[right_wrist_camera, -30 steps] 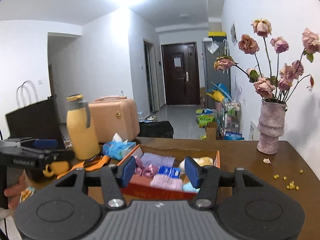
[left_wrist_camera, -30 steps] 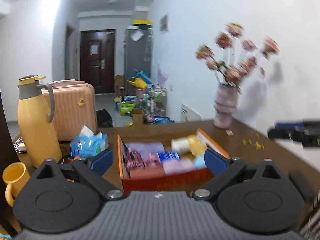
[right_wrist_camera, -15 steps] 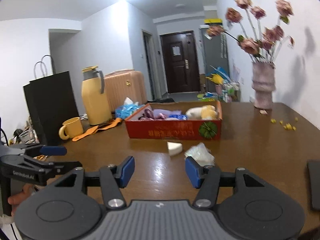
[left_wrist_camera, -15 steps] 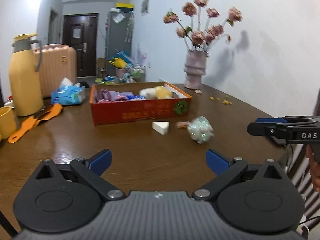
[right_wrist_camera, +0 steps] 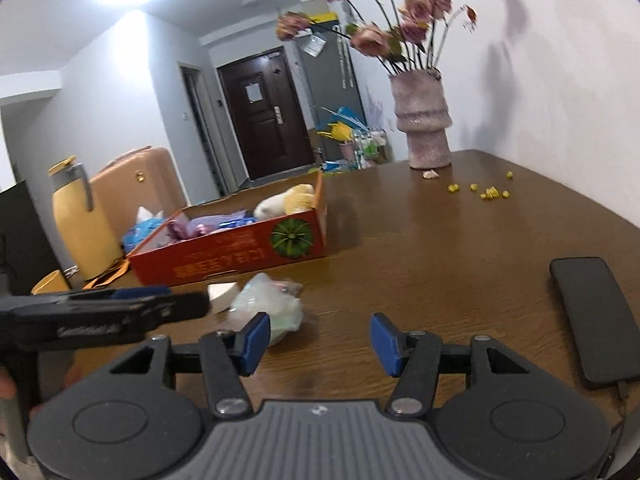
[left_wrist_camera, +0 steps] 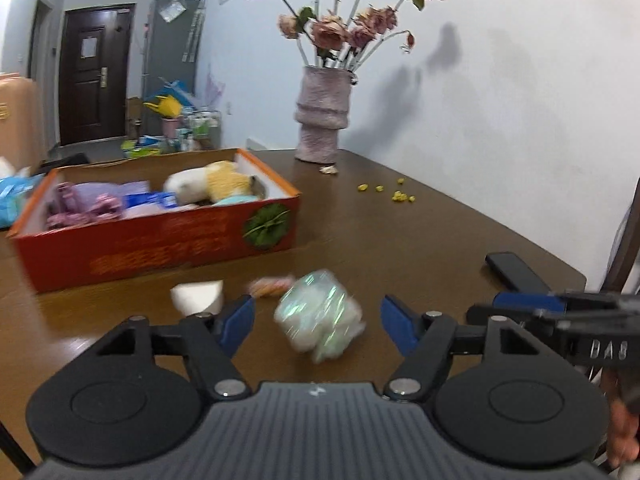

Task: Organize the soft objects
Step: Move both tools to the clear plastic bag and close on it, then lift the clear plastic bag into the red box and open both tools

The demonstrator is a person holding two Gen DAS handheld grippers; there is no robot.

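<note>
A shiny plastic-wrapped white soft bundle (left_wrist_camera: 320, 316) lies on the brown table (left_wrist_camera: 420, 240), in front of a red cardboard box (left_wrist_camera: 160, 240) that holds plush toys and cloths. My left gripper (left_wrist_camera: 318, 322) straddles the bundle. Its jaws are closing, with gaps still showing on both sides. A white wedge sponge (left_wrist_camera: 198, 296) and a small pink item (left_wrist_camera: 268, 286) lie just beyond. My right gripper (right_wrist_camera: 320, 340) is open over bare table, with the bundle (right_wrist_camera: 268, 304) off its left finger. The box (right_wrist_camera: 240, 256) stands behind.
A pink vase of dried roses (left_wrist_camera: 322, 120) stands at the table's far edge by the wall, with yellow crumbs (right_wrist_camera: 490, 192) nearby. A black phone (right_wrist_camera: 592, 312) lies at the right. A yellow thermos (right_wrist_camera: 78, 216) and a blue tissue pack (right_wrist_camera: 140, 228) sit left of the box.
Both grippers have sunk toward the table and come closer to the loose items. The left one now has the bundle between its jaws, which stand narrower than before.
</note>
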